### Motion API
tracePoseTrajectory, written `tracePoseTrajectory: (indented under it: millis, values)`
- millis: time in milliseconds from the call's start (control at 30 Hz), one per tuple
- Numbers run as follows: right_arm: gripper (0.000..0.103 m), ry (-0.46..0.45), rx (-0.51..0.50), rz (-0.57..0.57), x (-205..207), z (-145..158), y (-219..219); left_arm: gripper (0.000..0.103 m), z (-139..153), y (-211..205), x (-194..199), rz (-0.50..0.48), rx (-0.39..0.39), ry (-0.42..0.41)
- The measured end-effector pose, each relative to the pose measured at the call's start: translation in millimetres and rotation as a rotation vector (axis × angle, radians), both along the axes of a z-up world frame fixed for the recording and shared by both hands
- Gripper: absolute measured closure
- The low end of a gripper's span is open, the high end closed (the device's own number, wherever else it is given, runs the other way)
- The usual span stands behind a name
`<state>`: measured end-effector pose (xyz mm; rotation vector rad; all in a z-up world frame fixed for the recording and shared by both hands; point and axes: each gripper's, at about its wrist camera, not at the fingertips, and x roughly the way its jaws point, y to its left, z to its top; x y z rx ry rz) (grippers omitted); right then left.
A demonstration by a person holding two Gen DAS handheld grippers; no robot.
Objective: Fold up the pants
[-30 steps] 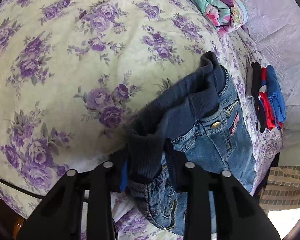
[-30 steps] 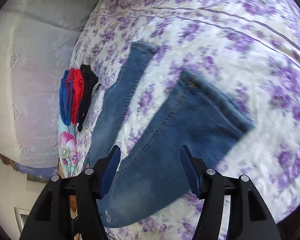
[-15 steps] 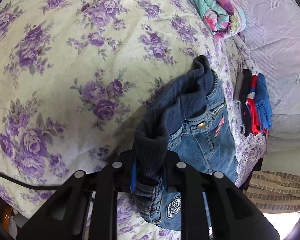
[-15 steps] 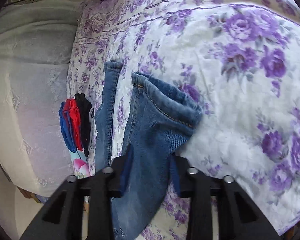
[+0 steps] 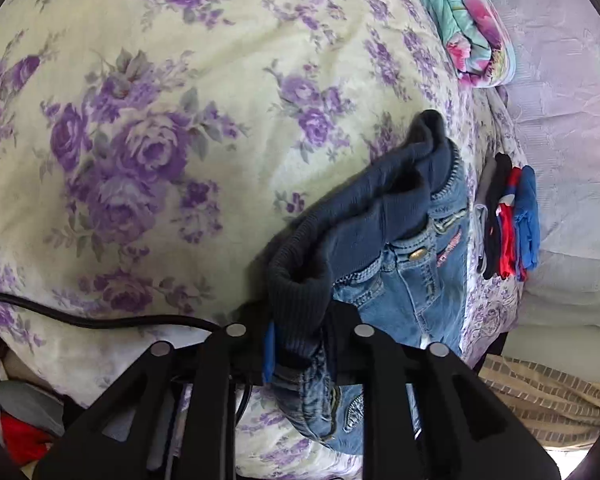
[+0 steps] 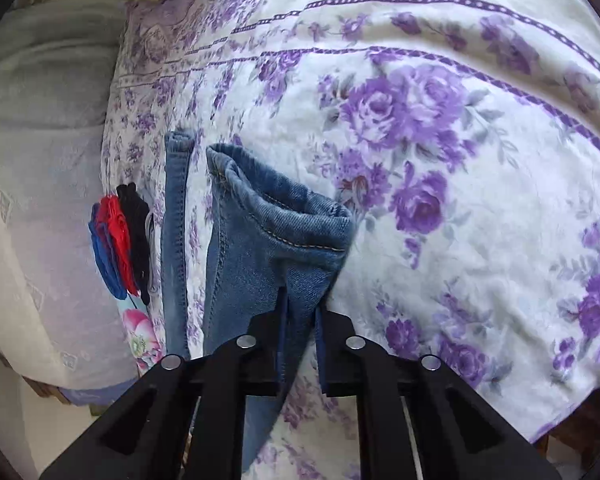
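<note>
Blue jeans (image 5: 412, 280) with a dark ribbed waistband lie on the floral bedsheet (image 5: 140, 120). My left gripper (image 5: 300, 332) pinches that waistband at one side, and the bunched cloth fills the gap between its jaws, which are opening slightly. In the right wrist view, one jeans leg (image 6: 260, 248) rises in a fold near its hem, clamped by my right gripper (image 6: 300, 316), whose jaws are also easing open a little with denim still pressed between the pads. The other leg (image 6: 176, 240) lies flat to the left.
A stack of red, blue and black clothes (image 5: 508, 224) (image 6: 120, 240) sits at the bed's edge beside the jeans. A folded floral blanket (image 5: 468, 28) lies farther back. A black cable (image 5: 80, 320) crosses the sheet by the left gripper. A pale lace cover (image 5: 560, 120) lies beyond the bed's edge.
My right gripper came down from open above the leg and closed on the denim near the hem, which now stands bunched. My left gripper kept its hold on the waistband and shifted sideways.
</note>
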<state>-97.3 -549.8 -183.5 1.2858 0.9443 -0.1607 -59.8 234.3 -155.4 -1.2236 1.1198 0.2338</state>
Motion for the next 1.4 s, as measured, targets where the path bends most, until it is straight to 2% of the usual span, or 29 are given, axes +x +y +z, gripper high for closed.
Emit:
tracePoseTrajectory:
  millis: [67,100,133,233,367,400,467,500,633,733,833,900,933,967,1000,1033,1100,1167,1233,1300,1333,1367,1400]
  values:
    - [0.072,-0.002,-0.099,-0.010,-1,23,-9,0.064,18,8,-3,0.024,0.085,-0.002]
    - [0.071,0.000,-0.153,-0.018,0,34,-14,0.054,29,14,-6,0.046,0.121,-0.014]
    - [0.071,-0.010,-0.197,-0.028,2,45,-19,0.051,38,20,-8,0.068,0.146,-0.033]
    - [0.070,-0.071,-0.229,0.004,24,61,-22,0.050,54,25,8,0.040,0.192,-0.060]
    - [0.070,-0.137,-0.178,0.064,78,60,-5,0.050,63,6,68,-0.064,0.218,-0.115]
    - [0.068,-0.156,-0.153,0.077,93,58,1,0.050,65,1,84,-0.087,0.241,-0.128]
    - [0.054,-0.178,-0.120,0.124,128,56,18,0.049,67,-9,115,-0.128,0.296,-0.140]
    - [0.053,-0.181,-0.121,0.150,145,55,28,0.049,65,-13,129,-0.144,0.307,-0.141]
    - [0.050,-0.167,-0.120,0.205,193,43,49,0.049,49,-17,169,-0.150,0.343,-0.064]
    - [0.048,-0.155,-0.076,0.186,217,29,54,0.048,42,-14,175,-0.138,0.332,-0.038]
    - [0.048,-0.145,-0.084,0.176,234,18,57,0.048,35,-10,179,-0.124,0.324,-0.020]
    - [0.049,-0.153,-0.092,0.161,243,10,57,0.048,31,-7,183,-0.111,0.334,-0.015]
    - [0.063,-0.161,-0.100,0.166,248,10,59,0.055,30,-5,185,-0.102,0.343,-0.013]
    - [0.087,-0.178,-0.114,0.183,252,11,60,0.060,30,-2,187,-0.089,0.353,-0.009]
    - [0.093,-0.193,-0.140,0.192,254,16,61,0.080,29,1,189,-0.078,0.360,-0.004]
    - [0.097,-0.219,-0.163,0.195,253,24,62,0.083,27,5,192,-0.073,0.354,-0.003]
    - [0.098,-0.270,-0.208,0.219,245,44,62,0.088,26,11,192,-0.056,0.332,-0.011]
    - [0.098,-0.270,-0.251,0.235,236,56,58,0.088,27,11,194,-0.080,0.347,-0.020]
    - [0.098,-0.187,-0.271,0.262,234,41,51,0.088,23,9,197,-0.105,0.368,-0.013]
    - [0.097,-0.076,-0.229,0.278,238,9,45,0.087,19,9,201,-0.113,0.371,-0.012]
    - [0.096,-0.071,-0.197,0.267,238,2,42,0.087,19,10,202,-0.115,0.367,-0.011]
    - [0.091,-0.076,-0.176,0.256,237,3,41,0.086,21,12,202,-0.114,0.357,-0.014]
    - [0.087,-0.070,-0.174,0.253,236,9,41,0.081,24,12,201,-0.114,0.352,-0.023]
